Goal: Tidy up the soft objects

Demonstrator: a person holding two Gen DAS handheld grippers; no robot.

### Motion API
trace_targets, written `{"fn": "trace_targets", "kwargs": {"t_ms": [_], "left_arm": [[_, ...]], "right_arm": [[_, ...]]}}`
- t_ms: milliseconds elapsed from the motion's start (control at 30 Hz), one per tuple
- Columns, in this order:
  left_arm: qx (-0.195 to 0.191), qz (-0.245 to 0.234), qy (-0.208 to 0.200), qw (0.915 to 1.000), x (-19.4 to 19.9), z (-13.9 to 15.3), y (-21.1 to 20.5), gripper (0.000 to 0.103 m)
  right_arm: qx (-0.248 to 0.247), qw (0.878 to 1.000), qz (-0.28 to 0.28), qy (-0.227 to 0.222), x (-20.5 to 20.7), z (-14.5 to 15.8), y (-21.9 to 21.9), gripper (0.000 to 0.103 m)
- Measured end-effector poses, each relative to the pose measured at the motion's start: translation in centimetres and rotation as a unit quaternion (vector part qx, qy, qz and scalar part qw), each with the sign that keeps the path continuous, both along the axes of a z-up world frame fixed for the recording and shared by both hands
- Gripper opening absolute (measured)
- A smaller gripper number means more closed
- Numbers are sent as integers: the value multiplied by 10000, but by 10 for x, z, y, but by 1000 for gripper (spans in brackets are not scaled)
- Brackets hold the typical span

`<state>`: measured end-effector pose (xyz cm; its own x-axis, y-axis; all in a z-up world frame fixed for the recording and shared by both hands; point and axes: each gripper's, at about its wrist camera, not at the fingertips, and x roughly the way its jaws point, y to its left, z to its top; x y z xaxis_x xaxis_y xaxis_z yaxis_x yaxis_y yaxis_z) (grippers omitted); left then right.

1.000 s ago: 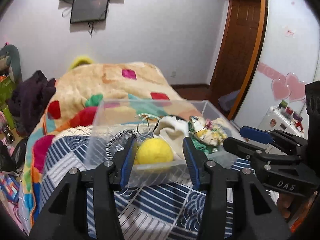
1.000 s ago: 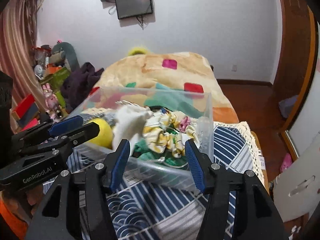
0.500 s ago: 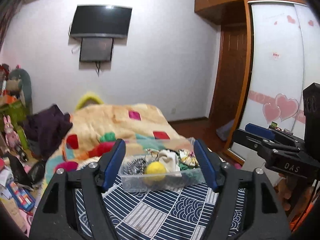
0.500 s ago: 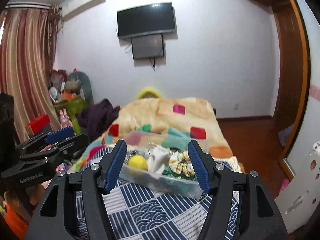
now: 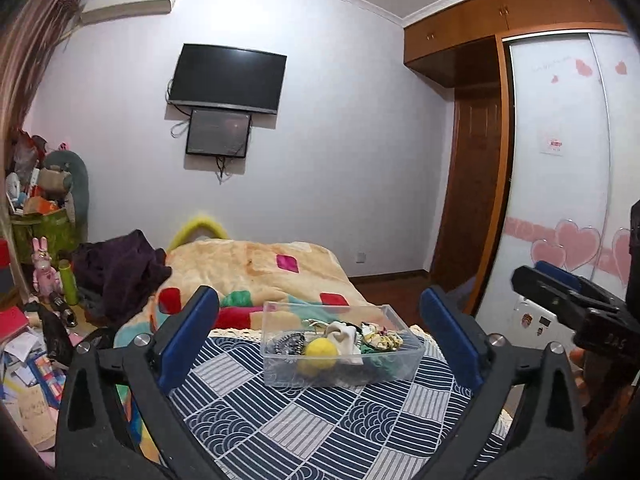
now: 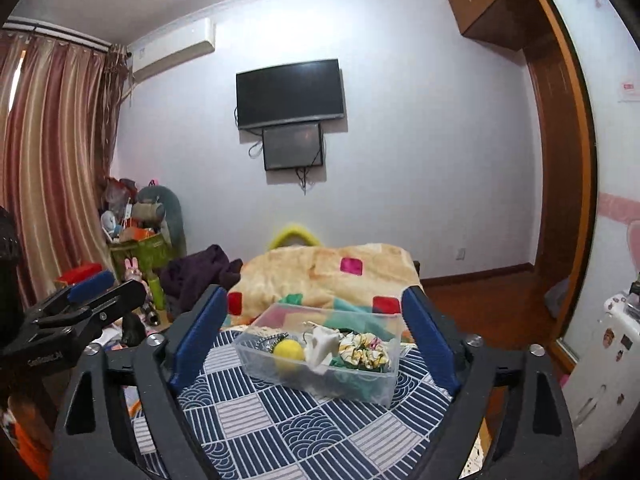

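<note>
A clear plastic box [image 5: 404,368] [image 6: 256,356] sits on a blue and white patterned cloth [image 5: 320,428] [image 6: 280,424]. In it lie a yellow ball [image 5: 318,355] [image 6: 289,351], a white cloth piece [image 5: 346,338] [image 6: 322,344], a floral scrunchie [image 5: 382,340] [image 6: 362,350], green fabric and a dark coiled item [image 5: 286,344]. My left gripper [image 5: 320,332] is open and empty, held back from the box. My right gripper [image 6: 316,332] is open and empty too, also back from the box. Each gripper shows at the edge of the other's view.
Behind the box lies a bed with a tan patchwork blanket [image 5: 248,264] and a dark purple garment [image 5: 116,268]. Cluttered toys and boxes [image 5: 36,240] fill the left. A wooden door [image 5: 468,208] and a wardrobe with pink hearts [image 5: 568,220] stand right.
Both grippers have pulled back and up from the box, and their jaws have opened wider. The box and its contents stayed in place.
</note>
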<state>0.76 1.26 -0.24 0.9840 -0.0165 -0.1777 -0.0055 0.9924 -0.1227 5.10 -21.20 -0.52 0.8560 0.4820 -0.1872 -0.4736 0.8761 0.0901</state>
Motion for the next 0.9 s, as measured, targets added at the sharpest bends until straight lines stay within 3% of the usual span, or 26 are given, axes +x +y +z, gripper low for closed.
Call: {"fn": "trace_targets", "kwargs": {"t_ms": [100,267,900], "left_arm": [[112,71,-71,9999,-5,2,-5,103],[275,54,-146,9995,-13,4,-13,103],[100,113,70,9999,-4,-4,-7,103]], "right_arm": [[56,9999,-62,-75,-3,1,-1,103],[59,9999,-100,-93,-7,0,1,103],[112,9997,-227,76,-11,-9,-6,103]]}}
